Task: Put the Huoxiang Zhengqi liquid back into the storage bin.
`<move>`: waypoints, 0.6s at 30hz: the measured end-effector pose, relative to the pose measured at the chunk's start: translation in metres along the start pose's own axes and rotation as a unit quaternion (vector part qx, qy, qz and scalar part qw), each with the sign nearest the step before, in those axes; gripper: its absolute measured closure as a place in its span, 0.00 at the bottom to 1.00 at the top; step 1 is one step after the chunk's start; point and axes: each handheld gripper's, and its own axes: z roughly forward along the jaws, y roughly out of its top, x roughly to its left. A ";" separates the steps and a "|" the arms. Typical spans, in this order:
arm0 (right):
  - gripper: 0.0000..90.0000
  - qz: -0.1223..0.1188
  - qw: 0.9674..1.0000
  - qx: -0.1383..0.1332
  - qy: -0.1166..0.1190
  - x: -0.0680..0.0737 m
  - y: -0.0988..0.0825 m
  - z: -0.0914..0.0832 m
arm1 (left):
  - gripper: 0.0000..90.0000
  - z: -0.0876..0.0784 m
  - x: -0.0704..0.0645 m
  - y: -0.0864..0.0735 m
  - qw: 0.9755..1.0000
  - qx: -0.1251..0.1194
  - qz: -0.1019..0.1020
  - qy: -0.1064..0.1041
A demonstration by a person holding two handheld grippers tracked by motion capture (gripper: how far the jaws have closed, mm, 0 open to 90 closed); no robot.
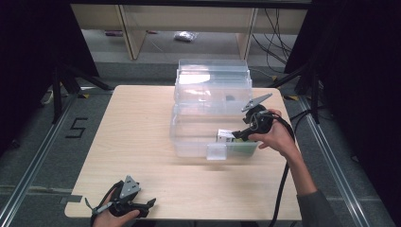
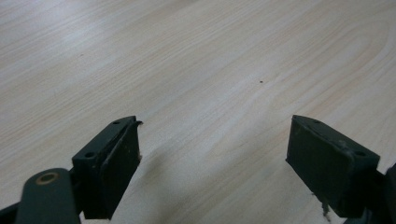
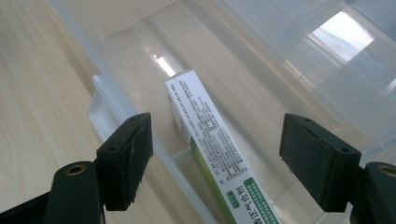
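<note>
Here the right gripper point(image 3: 215, 158) gapes wide, clear of the box point(image 3: 212, 149).

Pale wood-grain worktop point(image 1: 142, 142). Clear, colourless plastic drawer box point(image 1: 213, 90). White carton point(image 3: 205, 126) with fine black print and a green end band. Black tongs point(image 3: 215, 158), black tongs point(image 2: 212, 168); black cable point(image 1: 283, 184).

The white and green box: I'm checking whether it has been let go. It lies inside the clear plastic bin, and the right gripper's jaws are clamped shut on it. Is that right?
Not quite. The white and green box does lie inside the clear plastic bin, but the right gripper is open; in the right gripper view its pads stand well apart on either side of the box, touching nothing.
</note>
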 end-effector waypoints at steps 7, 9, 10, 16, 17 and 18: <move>0.29 -0.014 0.998 -0.054 0.004 0.004 -0.015 0.002 | 0.18 -0.001 0.000 0.000 1.000 0.006 -0.001 -0.004; 0.29 -0.004 0.998 -0.068 0.009 0.006 -0.019 0.001 | 0.18 0.000 0.000 0.000 1.000 0.000 -0.002 -0.002; 0.29 0.005 0.998 -0.061 0.017 0.008 -0.021 0.000 | 0.18 0.000 0.000 0.000 1.000 0.002 -0.001 0.001; 0.28 0.007 0.998 -0.068 0.015 0.009 -0.022 -0.002 | 0.18 -0.001 0.000 0.000 1.000 -0.002 0.002 -0.001; 0.28 -0.003 0.997 -0.072 0.014 0.009 -0.022 -0.002 | 0.19 -0.001 0.000 0.001 1.000 -0.002 0.001 -0.001; 0.28 0.002 0.997 -0.076 0.012 0.011 -0.023 -0.001 | 0.18 -0.001 -0.001 0.001 1.000 -0.003 0.001 -0.001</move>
